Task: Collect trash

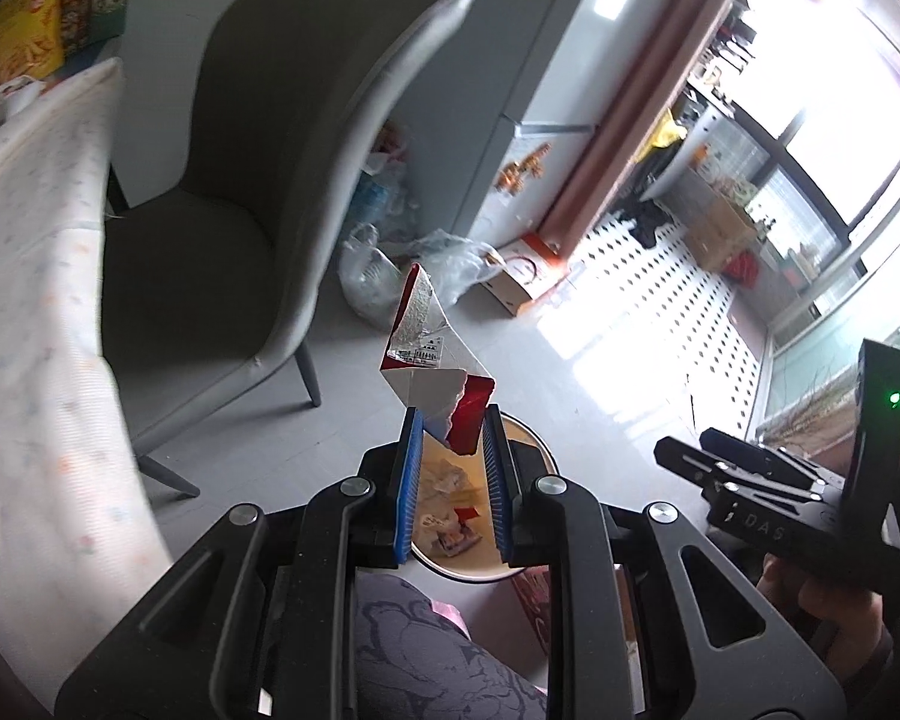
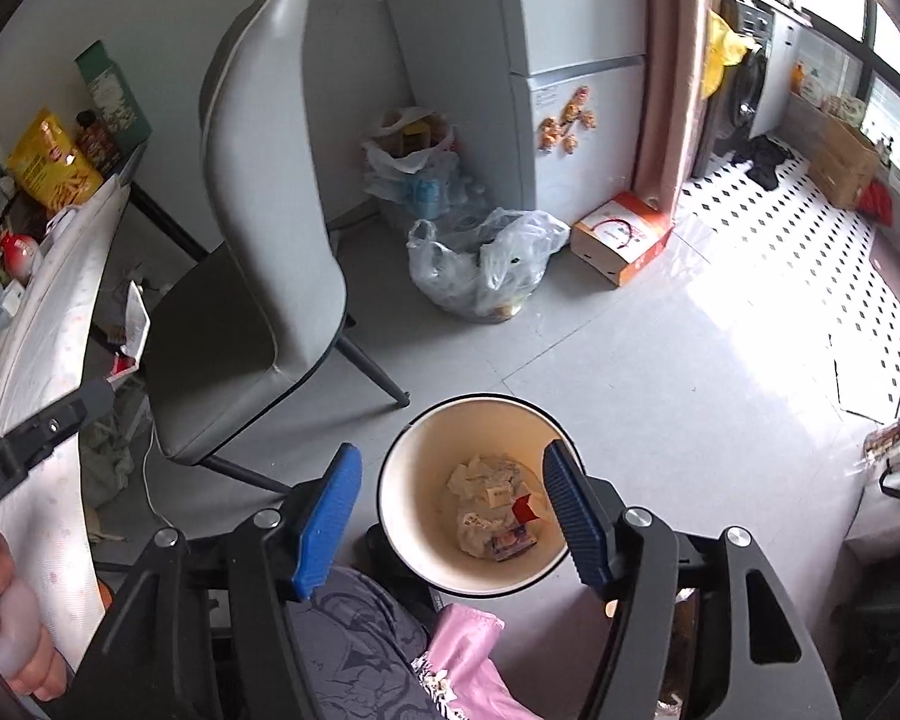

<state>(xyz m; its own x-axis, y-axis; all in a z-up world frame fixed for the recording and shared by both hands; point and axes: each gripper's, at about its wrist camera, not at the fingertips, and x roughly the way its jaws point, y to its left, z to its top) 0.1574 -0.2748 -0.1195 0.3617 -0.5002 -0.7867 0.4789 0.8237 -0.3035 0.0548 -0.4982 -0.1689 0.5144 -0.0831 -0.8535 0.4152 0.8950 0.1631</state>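
My left gripper (image 1: 450,420) is shut on a torn red and white wrapper (image 1: 429,348) and holds it in the air above the round cream trash bin (image 1: 528,438). In the right wrist view the bin (image 2: 402,480) stands on the grey floor with several crumpled wrappers (image 2: 492,504) at its bottom. My right gripper (image 2: 450,474) is open and empty, its blue pads (image 2: 324,516) on either side of the bin from above. The wrapper also shows at the left of the right wrist view (image 2: 132,330). The right gripper's body shows in the left wrist view (image 1: 768,480).
A grey chair (image 2: 258,228) stands left of the bin. A table with a pale cloth (image 2: 48,312) is at far left with snack packs (image 2: 54,168). Plastic bags (image 2: 486,264), a cardboard box (image 2: 621,237) and a fridge (image 2: 576,78) lie beyond.
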